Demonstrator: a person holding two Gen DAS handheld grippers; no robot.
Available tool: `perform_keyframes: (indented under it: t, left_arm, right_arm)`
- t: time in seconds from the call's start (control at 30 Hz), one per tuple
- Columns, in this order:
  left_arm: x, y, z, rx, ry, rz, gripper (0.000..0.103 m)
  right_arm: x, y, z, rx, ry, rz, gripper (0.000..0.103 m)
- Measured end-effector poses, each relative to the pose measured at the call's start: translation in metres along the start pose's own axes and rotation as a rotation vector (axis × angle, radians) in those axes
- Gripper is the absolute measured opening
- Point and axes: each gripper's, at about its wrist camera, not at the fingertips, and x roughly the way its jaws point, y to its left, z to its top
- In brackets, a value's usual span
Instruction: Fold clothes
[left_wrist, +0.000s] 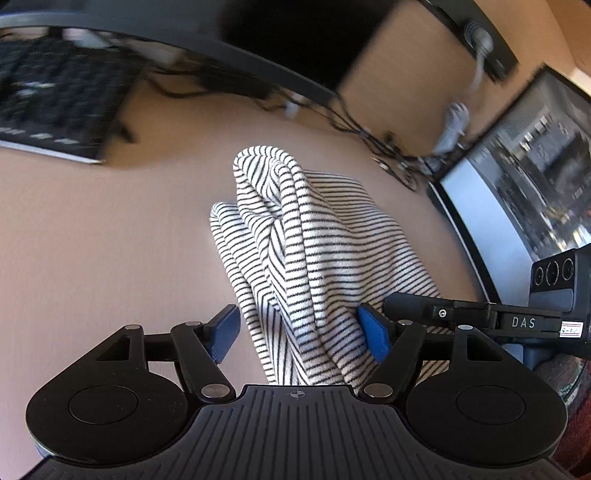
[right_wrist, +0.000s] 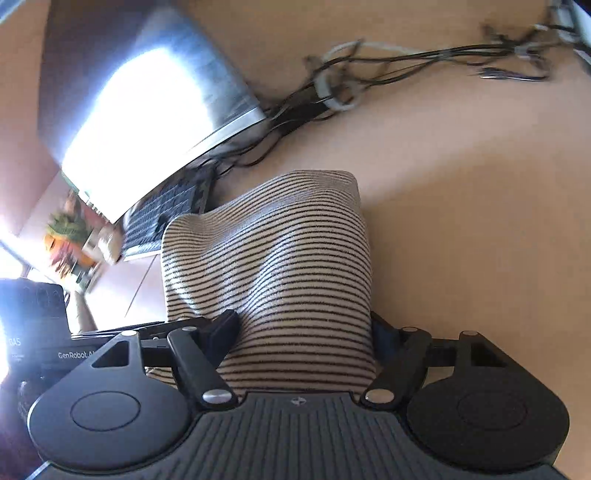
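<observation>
— Where's your free room?
— Bare tan table (left_wrist: 92, 240) lies at nine o'clock of your left gripper (left_wrist: 299, 334); a monitor (left_wrist: 517, 192) edges two o'clock.
— And the cloth?
— Soft striped knit garment (left_wrist: 314, 251), bunched in folds, sits between both spread-apart grippers; your right gripper (right_wrist: 304, 339) straddles its flat hem, not pinching it.

Blurred keyboard (left_wrist: 55, 99); garment (right_wrist: 273, 280) hides right tool's pads.
</observation>
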Motion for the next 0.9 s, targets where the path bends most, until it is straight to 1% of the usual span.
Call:
perform_keyframes:
  t: [0.27, 0.33, 0.47, 0.6, 0.77, 0.9]
  left_arm:
    - [-0.037, 0.048, 0.001, -0.103, -0.093, 0.117, 0.076]
    - [-0.043, 0.058, 0.001, -0.122, -0.115, 0.134, 0.076]
    - [-0.049, 0.076, 0.002, -0.160, -0.138, 0.141, 0.077]
    - [-0.044, 0.083, 0.010, -0.162, -0.137, 0.132, 0.079]
    - [-0.036, 0.083, 0.019, -0.146, -0.138, 0.133, 0.080]
    - [-0.032, 0.085, 0.024, -0.141, -0.123, 0.123, 0.083]
  right_arm:
    - [0.071, 0.055, 0.026, -0.139, 0.068, 0.056, 0.074]
    - [0.081, 0.065, 0.030, -0.170, 0.083, 0.068, 0.074]
    - [0.099, 0.082, 0.038, -0.220, 0.093, 0.078, 0.074]
    - [0.112, 0.092, 0.045, -0.235, 0.088, 0.073, 0.074]
    - [0.122, 0.093, 0.055, -0.239, 0.083, 0.068, 0.074]
    - [0.123, 0.088, 0.056, -0.217, 0.077, 0.069, 0.074]
